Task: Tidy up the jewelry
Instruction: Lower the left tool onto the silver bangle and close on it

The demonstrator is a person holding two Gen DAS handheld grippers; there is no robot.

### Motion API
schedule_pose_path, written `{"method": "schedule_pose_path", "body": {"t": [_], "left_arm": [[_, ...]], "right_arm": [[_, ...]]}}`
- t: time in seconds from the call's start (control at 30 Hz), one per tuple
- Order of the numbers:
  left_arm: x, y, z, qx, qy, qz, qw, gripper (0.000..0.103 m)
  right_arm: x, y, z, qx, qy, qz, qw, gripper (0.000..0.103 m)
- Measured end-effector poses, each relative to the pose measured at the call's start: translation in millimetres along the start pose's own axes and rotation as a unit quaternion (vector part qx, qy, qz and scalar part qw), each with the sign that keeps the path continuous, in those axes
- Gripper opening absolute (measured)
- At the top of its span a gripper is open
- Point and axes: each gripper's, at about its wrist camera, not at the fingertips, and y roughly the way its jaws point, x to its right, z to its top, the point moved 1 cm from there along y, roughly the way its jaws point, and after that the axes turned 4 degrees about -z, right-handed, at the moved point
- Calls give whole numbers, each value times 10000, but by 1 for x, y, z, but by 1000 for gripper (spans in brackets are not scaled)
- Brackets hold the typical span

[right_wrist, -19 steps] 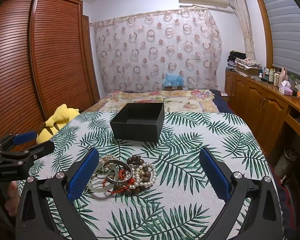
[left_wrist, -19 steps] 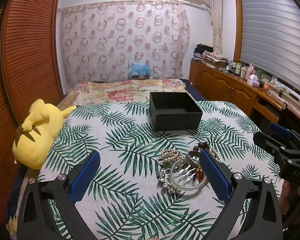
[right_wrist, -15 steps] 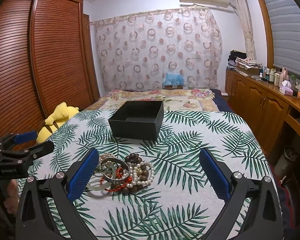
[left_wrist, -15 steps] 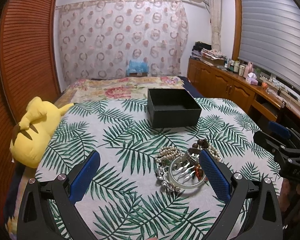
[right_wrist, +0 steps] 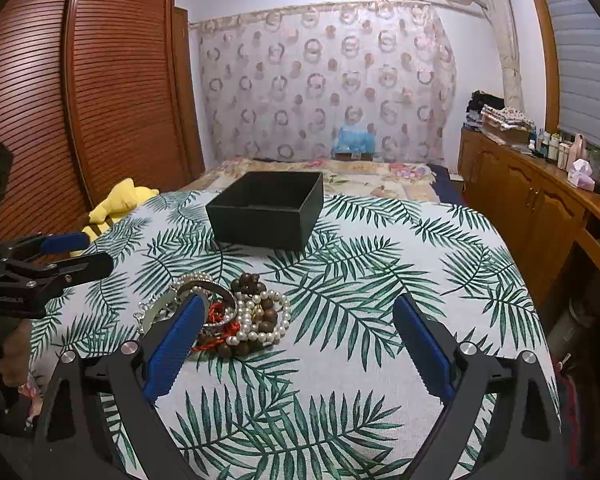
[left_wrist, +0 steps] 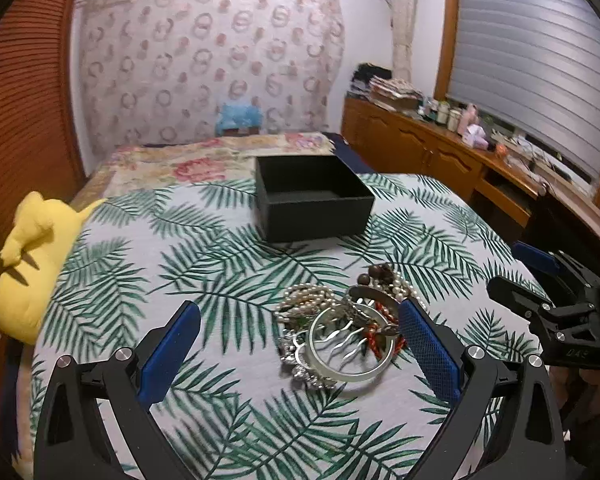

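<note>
Both claws are hovering released, gripping nothing: the right gripper (right_wrist: 296, 344), its jaws just narrowing slightly, and left gripper (left_wrist: 300, 350). The jewelry pile (right_wrist: 236, 316) is lying just ahead; the black box (right_wrist: 266, 210) is sitting beyond. Likely step: approaching; next, picking 1 piece.

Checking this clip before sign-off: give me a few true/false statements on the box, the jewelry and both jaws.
1. The black box is empty. True.
2. The jewelry pile lies inside the box. False: it lies on the leaf-print bedspread, nearer than the box.
3. The right gripper holds a pearl bracelet. False: its jaws are open, holding nothing.
4. The left gripper has its jaws open. True.
5. A yellow plush toy sits at the bed's edge. True.
</note>
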Motion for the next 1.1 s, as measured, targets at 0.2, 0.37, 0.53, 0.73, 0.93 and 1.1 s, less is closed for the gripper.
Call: {"method": "schedule_pose_path", "body": {"t": [0.2, 0.37, 0.53, 0.73, 0.93, 1.1], "left_arm": [[7, 27, 5, -305, 151, -318, 9989, 86], [12, 52, 2, -588, 126, -549, 9967, 65], [13, 69, 6, -785, 126, -675, 9945, 41], [12, 81, 10, -965, 136, -797, 9920, 24], [14, 82, 11, -970, 235, -805, 9918, 5], [11, 70, 12, -773, 249, -757, 9938, 4]], "right_arm": [[-1, 10, -6, -168, -92, 53, 9998, 93], [-2, 17, -9, -288, -149, 72, 9994, 93], [-1, 21, -11, -367, -155, 90, 9992, 93], [-1, 24, -12, -442, -200, 139, 9987, 93], [-3, 27, -14, -530, -234, 210, 9981, 93], [-6, 31, -13, -588, -273, 272, 9975, 93]]}}
